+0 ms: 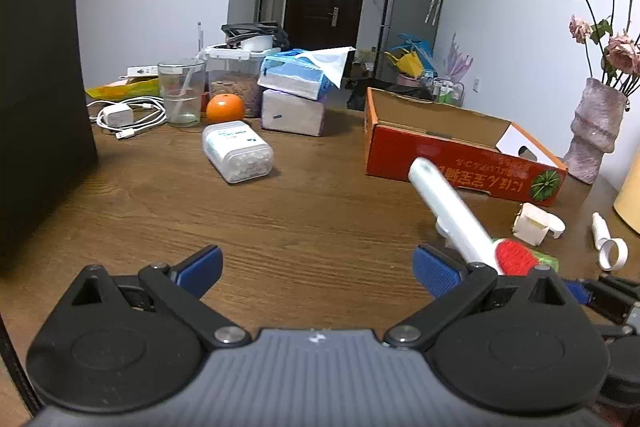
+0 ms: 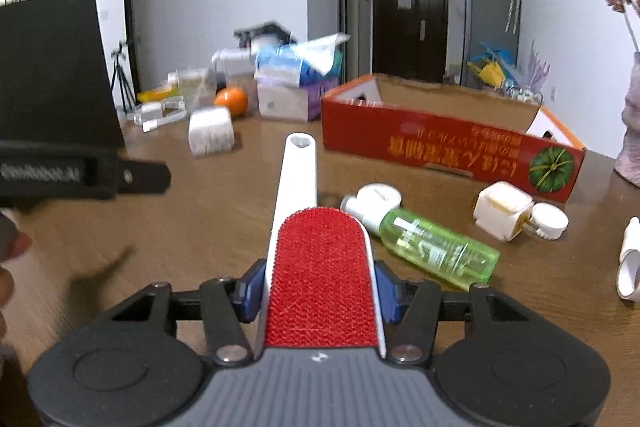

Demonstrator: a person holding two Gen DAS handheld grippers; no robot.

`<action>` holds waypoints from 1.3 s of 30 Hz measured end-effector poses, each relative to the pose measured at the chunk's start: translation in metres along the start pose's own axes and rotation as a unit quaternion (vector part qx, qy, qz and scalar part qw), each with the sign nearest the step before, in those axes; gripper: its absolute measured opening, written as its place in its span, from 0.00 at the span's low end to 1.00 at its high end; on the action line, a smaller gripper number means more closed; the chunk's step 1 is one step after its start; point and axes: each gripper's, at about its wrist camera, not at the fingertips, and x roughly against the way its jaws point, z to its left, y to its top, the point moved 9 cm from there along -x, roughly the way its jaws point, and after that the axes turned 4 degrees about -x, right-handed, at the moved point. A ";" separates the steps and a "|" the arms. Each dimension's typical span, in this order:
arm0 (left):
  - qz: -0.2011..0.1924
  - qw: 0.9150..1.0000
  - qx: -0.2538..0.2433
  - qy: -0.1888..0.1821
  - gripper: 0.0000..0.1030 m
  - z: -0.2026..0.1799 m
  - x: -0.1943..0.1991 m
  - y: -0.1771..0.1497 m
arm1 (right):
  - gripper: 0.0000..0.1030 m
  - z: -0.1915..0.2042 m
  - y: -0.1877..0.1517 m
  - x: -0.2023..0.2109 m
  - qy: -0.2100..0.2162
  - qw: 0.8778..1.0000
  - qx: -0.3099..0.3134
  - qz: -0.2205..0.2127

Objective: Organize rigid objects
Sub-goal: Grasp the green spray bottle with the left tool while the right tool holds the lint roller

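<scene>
The right hand-held gripper (image 2: 320, 291) is pinching a lint brush (image 2: 320, 275) by its red bristle head, one blue pad on each side, and the white handle points forward and a little up, above the worktop (image 2: 248, 227). The left hand-held gripper (image 1: 318, 267) is spread wide with nothing between its pads, low over bare wood. The open red cardboard box (image 2: 440, 143) stands ahead and to the right of the brush; I judge that it is where the brush should go, though this is only my guess. To do the step well, I would keep the grip firm on the head, because the long handle can swing, and lift the handle tip over the near wall of the box before lowering. The green bottle (image 2: 436, 247) lies on its side just beside the gripper, and a small white box (image 2: 502, 215) with a white cap is near it, so the path should pass above them and not sweep them. The left gripper can stay away, or steady the box wall if it slides.
</scene>
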 end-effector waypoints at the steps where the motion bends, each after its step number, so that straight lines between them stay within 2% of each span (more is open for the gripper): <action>1: 0.001 1.000 -0.001 -0.001 1.00 -0.002 -0.001 0.001 | 0.53 -0.003 0.004 0.004 0.000 1.000 -0.006 -0.008; 10: 0.002 0.999 -0.048 0.004 1.00 -0.035 -0.009 0.011 | 0.53 -0.047 0.021 0.023 -0.026 0.998 -0.034 -0.046; 12: 0.002 0.998 -0.055 -0.005 1.00 -0.045 -0.013 0.014 | 0.53 -0.059 0.023 0.024 -0.031 0.998 -0.041 -0.047; 15: 0.013 0.997 -0.071 -0.039 1.00 -0.067 -0.019 0.012 | 0.53 -0.075 0.025 0.027 -0.038 0.997 -0.048 -0.050; 19: 0.019 0.992 -0.113 -0.047 1.00 -0.095 -0.026 0.004 | 0.53 -0.097 0.024 0.034 -0.056 0.995 -0.053 -0.057; 23: 0.018 0.983 -0.174 -0.062 1.00 -0.125 -0.037 -0.001 | 0.53 -0.119 0.024 0.041 -0.065 0.994 -0.063 -0.064; 26: 0.021 0.978 -0.191 -0.085 1.00 -0.144 -0.045 -0.001 | 0.53 -0.133 0.023 0.042 -0.071 0.993 -0.069 -0.062; 29: 0.023 0.968 -0.229 -0.104 1.00 -0.161 -0.050 -0.008 | 0.53 -0.145 0.020 0.042 -0.077 0.993 -0.073 -0.058; 31: 0.020 0.957 -0.265 -0.120 1.00 -0.175 -0.053 -0.014 | 0.53 -0.149 0.019 0.045 -0.079 0.992 -0.074 -0.061; 34: 0.013 0.945 -0.299 -0.130 1.00 -0.193 -0.062 -0.020 | 0.53 -0.155 0.018 0.048 -0.083 0.992 -0.075 -0.063; 39: 0.025 0.939 -0.311 -0.146 1.00 -0.208 -0.084 -0.024 | 0.53 -0.167 0.012 0.047 -0.091 0.991 -0.079 -0.055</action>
